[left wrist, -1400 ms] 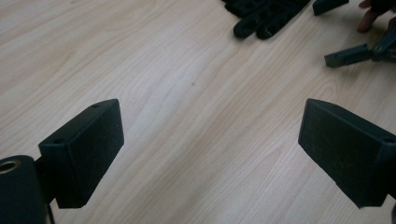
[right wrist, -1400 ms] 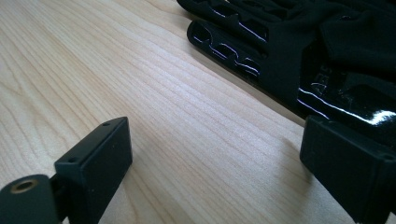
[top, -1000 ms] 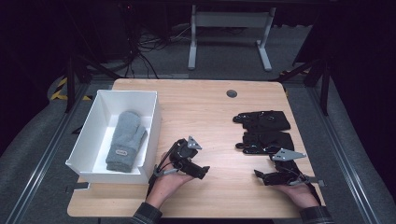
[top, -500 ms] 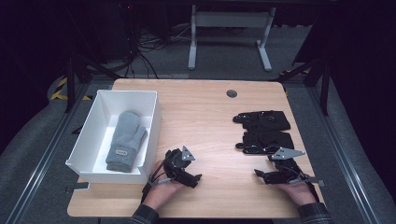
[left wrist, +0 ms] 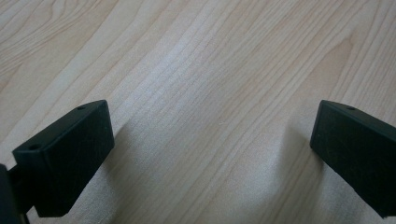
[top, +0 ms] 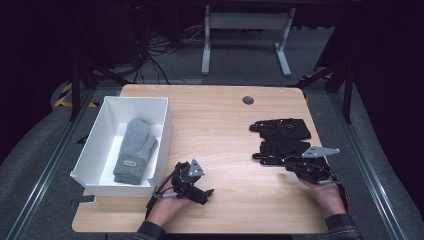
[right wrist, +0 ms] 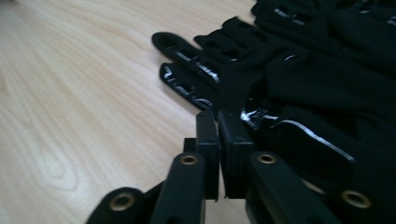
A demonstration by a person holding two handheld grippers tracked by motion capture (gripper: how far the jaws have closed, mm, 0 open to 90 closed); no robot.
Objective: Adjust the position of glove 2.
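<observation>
Two black gloves lie at the table's right: a far one (top: 281, 128) and a near one (top: 280, 149). My right gripper (top: 290, 161) sits at the near glove's front edge. In the right gripper view its jaws (right wrist: 217, 116) have just been closing and now stand pressed together, with the edge of the near glove (right wrist: 317, 88) at their tips, apparently pinched. My left gripper (top: 204, 194) rests low over bare wood near the front. Its jaws (left wrist: 212, 140) stand wide open with nothing between them.
A white box (top: 95, 145) at the left holds a grey mitten (top: 134, 150). A dark round grommet (top: 248, 100) sits in the wooden table (top: 220, 130) near the back edge. The left gripper lies just right of the box's front corner.
The right gripper moved forward to the near black glove and its jaws came together. The left gripper sank toward the table and drew back a little.
</observation>
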